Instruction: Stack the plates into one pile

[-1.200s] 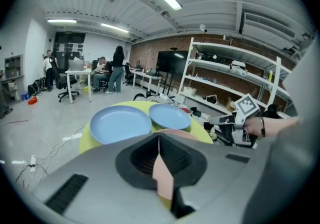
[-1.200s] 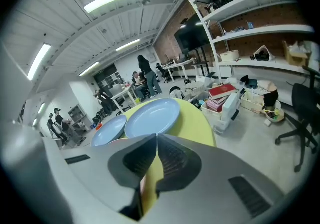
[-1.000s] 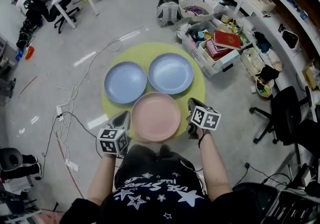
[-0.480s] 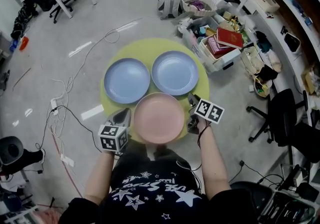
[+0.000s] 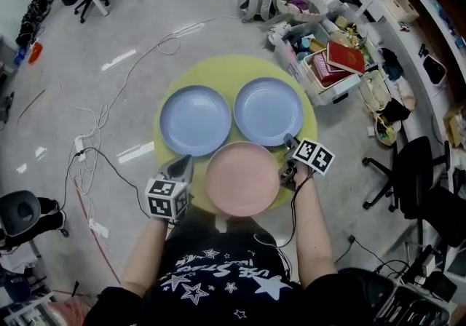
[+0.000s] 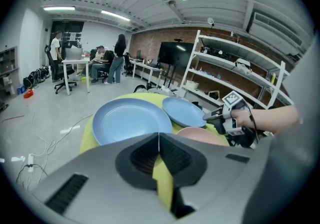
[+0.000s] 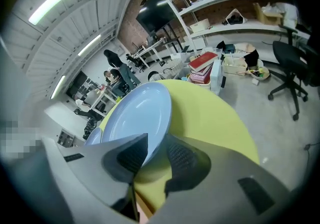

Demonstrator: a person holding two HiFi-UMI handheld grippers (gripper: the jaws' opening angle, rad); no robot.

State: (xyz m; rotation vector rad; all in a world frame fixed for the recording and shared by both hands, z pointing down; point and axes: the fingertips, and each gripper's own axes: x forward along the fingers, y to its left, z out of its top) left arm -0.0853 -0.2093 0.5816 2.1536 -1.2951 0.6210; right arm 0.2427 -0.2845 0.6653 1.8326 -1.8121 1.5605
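**Q:** What is shown in the head view?

**A:** A round yellow-green surface (image 5: 218, 70) is seen from above, set on a grey floor (image 5: 87, 99). Three plates are laid singly on it. A left blue plate (image 5: 195, 119) and a right blue plate (image 5: 268, 110) sit side by side at the far side, and a pink plate (image 5: 242, 177) sits nearest the person. The left tongs (image 5: 183, 163) are held just left of the pink plate. The right tongs (image 5: 289, 140) are placed at the near rim of the right blue plate.

**Q:** And the left gripper view?

**A:** The left tongs (image 6: 159, 135) are seen pressed together at the tips, with nothing pinched. Beyond them lie the left blue plate (image 6: 131, 118), the right blue plate (image 6: 184, 111) and part of the pink plate (image 6: 202, 135), all flat on the surface (image 6: 87, 130). A hand (image 6: 245, 117) is seen holding the right tongs (image 6: 216, 114) at the right blue plate's edge.

**Q:** And the right gripper view?

**A:** The right tongs (image 7: 157, 138) are spread, having just been opened. The rim of the right blue plate (image 7: 137, 115) is taken in between the jaws but is not squeezed. The surface (image 7: 210, 118) is seen under and beyond the plate.
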